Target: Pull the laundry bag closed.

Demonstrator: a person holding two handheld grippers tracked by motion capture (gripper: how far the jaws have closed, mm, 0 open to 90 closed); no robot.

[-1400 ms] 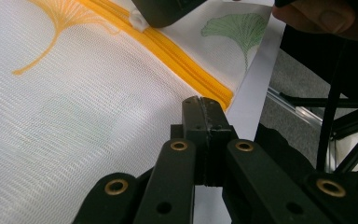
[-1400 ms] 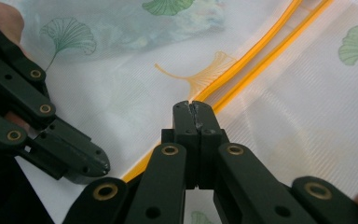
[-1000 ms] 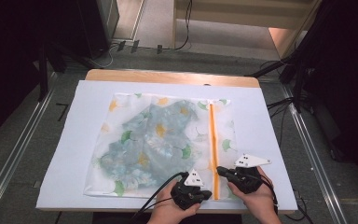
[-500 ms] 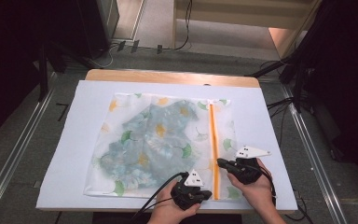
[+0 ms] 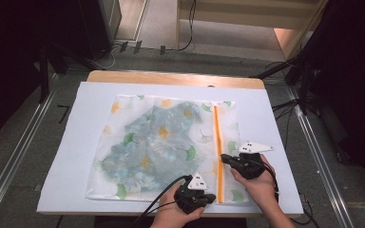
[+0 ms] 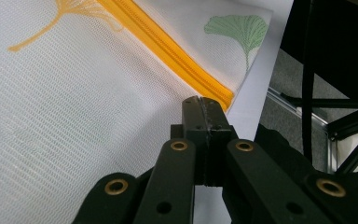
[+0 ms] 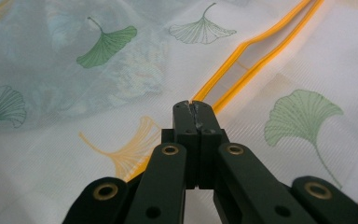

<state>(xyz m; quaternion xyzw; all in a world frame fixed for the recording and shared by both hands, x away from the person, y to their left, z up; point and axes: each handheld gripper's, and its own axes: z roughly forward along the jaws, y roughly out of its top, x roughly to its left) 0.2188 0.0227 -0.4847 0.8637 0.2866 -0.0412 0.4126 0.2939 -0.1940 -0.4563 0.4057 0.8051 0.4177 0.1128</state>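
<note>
A white mesh bag [image 5: 123, 114] printed with ginkgo leaves lies flat on the white sheet, with a blue-green garment [image 5: 147, 147] inside it. An orange zipper [image 5: 217, 137] runs down the bag's right side. My right gripper [image 5: 224, 158] is shut at the zipper [image 7: 219, 72], apparently on its pull, which the jaws hide. Beyond the tips [image 7: 195, 105] the two orange edges stand apart; behind them the zipper is closed. My left gripper [image 5: 211, 195] is shut at the zipper's near end [image 6: 168, 49], its tips [image 6: 204, 102] pinching the mesh by the bag's corner.
The white sheet [image 5: 90, 142] covers a wooden table [image 5: 171, 78], and its front edge lies just under both hands. Metal rails [image 5: 14, 161] flank the table. Cables and dark stands [image 5: 304, 80] crowd the floor at the right and back.
My right gripper has slid away from the person along the zipper, a little farther up the bag. The left gripper has stayed at the near end.
</note>
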